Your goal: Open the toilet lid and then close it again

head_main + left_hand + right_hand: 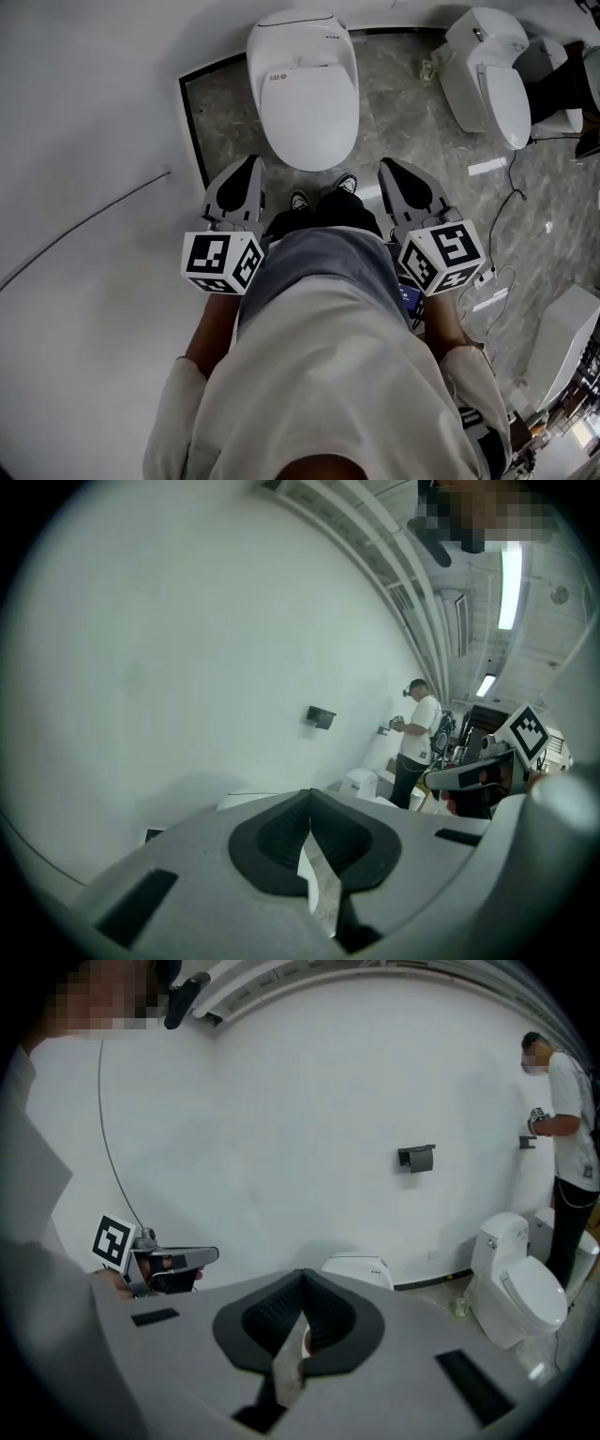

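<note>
Head view shows the lid (312, 117) lying shut on the toilet (298, 36), which stands against the white wall on a grey tiled floor (225, 108), straight ahead of the person's shoes (300, 200). The left tool (252, 163) and the right tool (385, 167) are held at waist level, one on each side of the person's body. Both point toward the toilet but are well clear of it and touch nothing. In the left gripper view the left tool (309, 797) is clenched, its dark pads meeting at the tip with nothing between them. The right gripper view shows the right tool (301, 1275) clenched and empty in the same way, with the toilet (357, 1268) just past its tip. A second toilet (489, 75) stands to the right. On the wall hangs a dark holder (416, 1158), and farther off another person (418, 738) stands facing the wall.
</note>
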A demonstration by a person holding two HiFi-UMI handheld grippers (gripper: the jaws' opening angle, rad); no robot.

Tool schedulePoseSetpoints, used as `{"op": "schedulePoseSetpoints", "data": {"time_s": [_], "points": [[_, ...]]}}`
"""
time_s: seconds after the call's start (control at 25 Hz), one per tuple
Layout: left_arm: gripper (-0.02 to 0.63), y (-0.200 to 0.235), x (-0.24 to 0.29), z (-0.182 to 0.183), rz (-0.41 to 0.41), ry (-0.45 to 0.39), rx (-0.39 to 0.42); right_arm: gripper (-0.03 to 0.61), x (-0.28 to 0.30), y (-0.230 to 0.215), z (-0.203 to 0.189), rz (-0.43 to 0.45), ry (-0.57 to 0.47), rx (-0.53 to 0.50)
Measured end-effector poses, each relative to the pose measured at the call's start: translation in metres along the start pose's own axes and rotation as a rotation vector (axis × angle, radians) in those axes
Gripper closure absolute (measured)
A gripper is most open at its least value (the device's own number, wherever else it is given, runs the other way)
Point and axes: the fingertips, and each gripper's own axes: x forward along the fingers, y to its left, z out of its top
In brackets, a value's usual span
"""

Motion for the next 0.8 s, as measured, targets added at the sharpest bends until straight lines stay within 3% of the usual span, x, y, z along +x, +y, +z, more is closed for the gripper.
{"op": "schedulePoseSetpoints", "data": {"time_s": [0.8], "points": [[0.606, -0.009, -0.024, -0.006, 0.018, 0.017, 0.037, 0.569, -0.014, 0.017, -0.003, -0.034, -0.001, -0.056]]}}
